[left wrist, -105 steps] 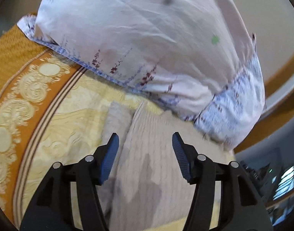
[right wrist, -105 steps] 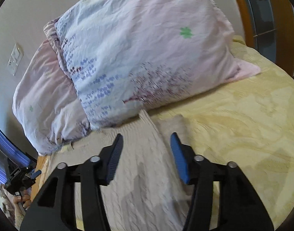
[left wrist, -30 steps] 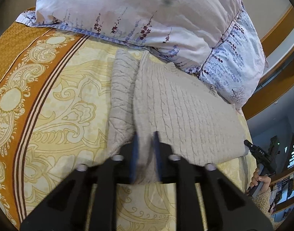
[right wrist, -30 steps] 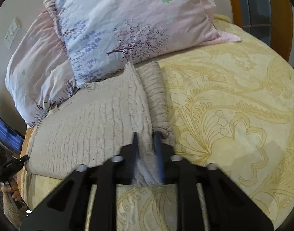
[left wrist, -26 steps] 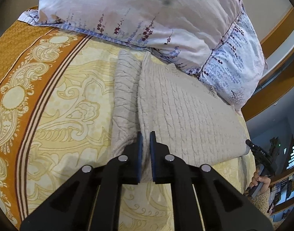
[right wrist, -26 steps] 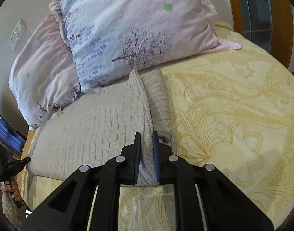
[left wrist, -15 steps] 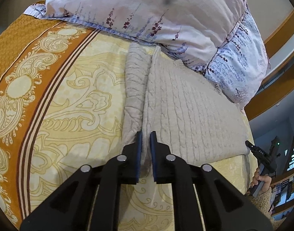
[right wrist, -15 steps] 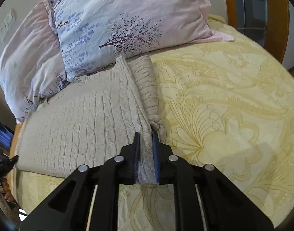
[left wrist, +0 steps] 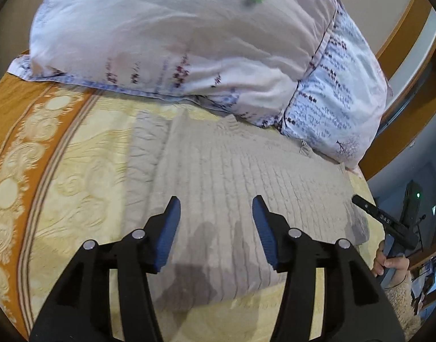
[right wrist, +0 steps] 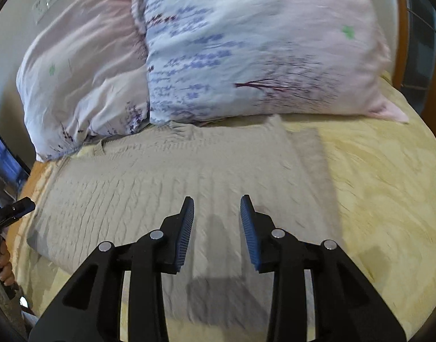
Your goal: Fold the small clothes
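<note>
- Lying flat on the yellow patterned bed cover [left wrist: 75, 188], just below two floral pillows [left wrist: 189, 37]: the beige knit sweater [left wrist: 232, 176], one sleeve folded along its side.
- Left claw [left wrist: 215, 228]: jaws just opened, parted above the knit, gripping nothing.
- Right claw [right wrist: 217, 228]: jaws just opened too, narrower gap, nothing between the pads, sweater [right wrist: 160, 176] beneath.

Yellow bedspread [right wrist: 389, 185]; floral pillows [right wrist: 260, 48]; wooden bed frame [left wrist: 400, 37]
</note>
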Tool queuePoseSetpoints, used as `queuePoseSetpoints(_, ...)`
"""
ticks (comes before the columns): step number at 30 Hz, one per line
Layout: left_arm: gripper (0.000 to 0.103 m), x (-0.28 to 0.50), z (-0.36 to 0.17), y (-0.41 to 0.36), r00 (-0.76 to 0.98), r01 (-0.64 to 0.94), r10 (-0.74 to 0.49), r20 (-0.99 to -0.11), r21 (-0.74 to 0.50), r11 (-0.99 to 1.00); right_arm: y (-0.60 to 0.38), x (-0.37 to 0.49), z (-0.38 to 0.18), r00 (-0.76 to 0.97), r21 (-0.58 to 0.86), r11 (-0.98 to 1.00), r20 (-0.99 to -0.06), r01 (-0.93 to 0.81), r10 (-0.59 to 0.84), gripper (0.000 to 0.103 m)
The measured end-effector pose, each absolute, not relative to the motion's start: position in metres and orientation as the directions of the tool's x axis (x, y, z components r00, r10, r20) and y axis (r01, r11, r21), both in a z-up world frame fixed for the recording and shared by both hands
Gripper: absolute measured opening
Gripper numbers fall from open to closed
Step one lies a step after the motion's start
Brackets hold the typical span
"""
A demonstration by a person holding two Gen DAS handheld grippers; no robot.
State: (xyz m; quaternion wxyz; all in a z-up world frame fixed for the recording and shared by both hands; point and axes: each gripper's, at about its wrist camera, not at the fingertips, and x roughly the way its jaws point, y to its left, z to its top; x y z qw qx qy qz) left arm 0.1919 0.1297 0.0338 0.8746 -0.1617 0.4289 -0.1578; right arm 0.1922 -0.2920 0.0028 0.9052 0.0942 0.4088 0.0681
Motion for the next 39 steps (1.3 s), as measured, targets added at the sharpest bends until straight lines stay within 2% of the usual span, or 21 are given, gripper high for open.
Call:
queuePoseSetpoints(5,0.053,0.205,0.016,0.132,0.559,0.082,-0.397,-0.728,-0.429,0.9,-0.29,0.206,-0.015,0.609,0.217,0.976,-0.771,-0.024,0.186,0.036)
queuePoseSetpoints(13,0.052,0.203,0.005,0.141,0.559,0.067,-0.426,-0.711,-0.474,0.878,-0.288,0.191,-0.025,0.634,0.172,0.984,-0.756,-0.048,0.163,0.038)
queuePoseSetpoints(17,0.052,0.197,0.008,0.16,0.558,0.043,-0.492,-0.668,-0.569,0.821,-0.291,0.183,-0.023,0.63,0.164,0.986,-0.761,-0.042,0.154,0.039)
queuePoseSetpoints(22,0.06,0.199,0.015,0.189,0.6,-0.043,-0.444,-0.665,-0.581,0.813,-0.288,0.181,-0.013,0.631,0.159,0.987,-0.765,-0.002,0.125,0.056)
queuePoseSetpoints(30,0.062,0.218,-0.002,0.198,0.551,-0.112,-0.493,-0.673,-0.645,0.756,-0.251,0.189,-0.008,0.632,0.117,0.99,-0.763,-0.076,0.138,0.056)
queuePoseSetpoints(39,0.062,0.228,-0.008,0.185,0.547,-0.113,-0.48,-0.686,-0.629,0.769,-0.234,0.195,-0.016,0.635,0.049,0.995,-0.767,-0.084,0.092,0.063)
